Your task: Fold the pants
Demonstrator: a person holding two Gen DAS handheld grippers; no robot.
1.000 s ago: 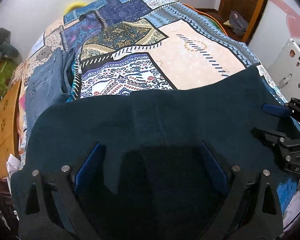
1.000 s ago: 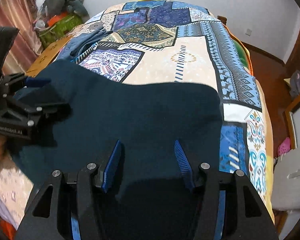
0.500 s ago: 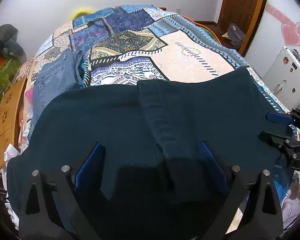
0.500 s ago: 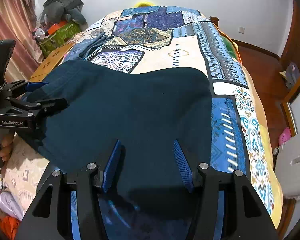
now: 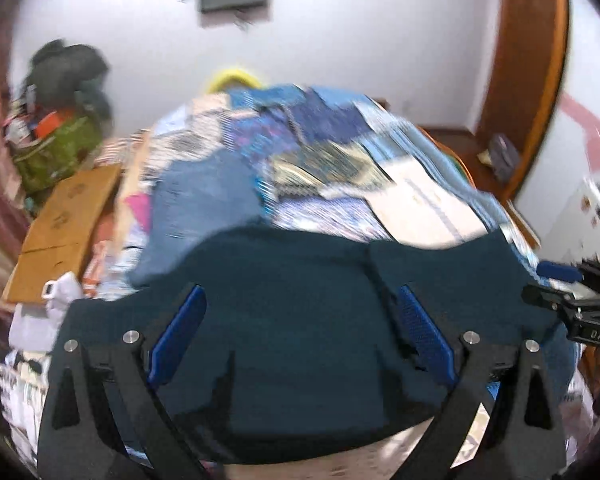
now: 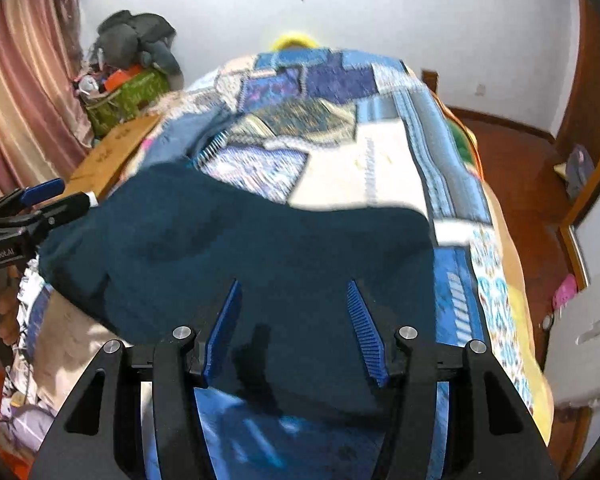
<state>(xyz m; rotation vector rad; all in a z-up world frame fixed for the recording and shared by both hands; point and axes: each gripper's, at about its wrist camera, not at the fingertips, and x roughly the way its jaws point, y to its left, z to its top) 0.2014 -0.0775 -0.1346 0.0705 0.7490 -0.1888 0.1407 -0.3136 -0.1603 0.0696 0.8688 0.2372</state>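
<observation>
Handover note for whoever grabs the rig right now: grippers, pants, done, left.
Left gripper: open, holding nothing, over the near part of the dark teal pants.
Right gripper: open, holding nothing, over the same garment.
Pants: lying across the near end of the patterned bedspread, near edge about at the bed's edge. Both views are blurred by motion.
Also there: blue jeans on the bed's left side, behind the pants.
Done: pants are laid on the bed; how many folds are in cannot be told.
Left: probably check the shape, then regrip an edge and fold further.
</observation>
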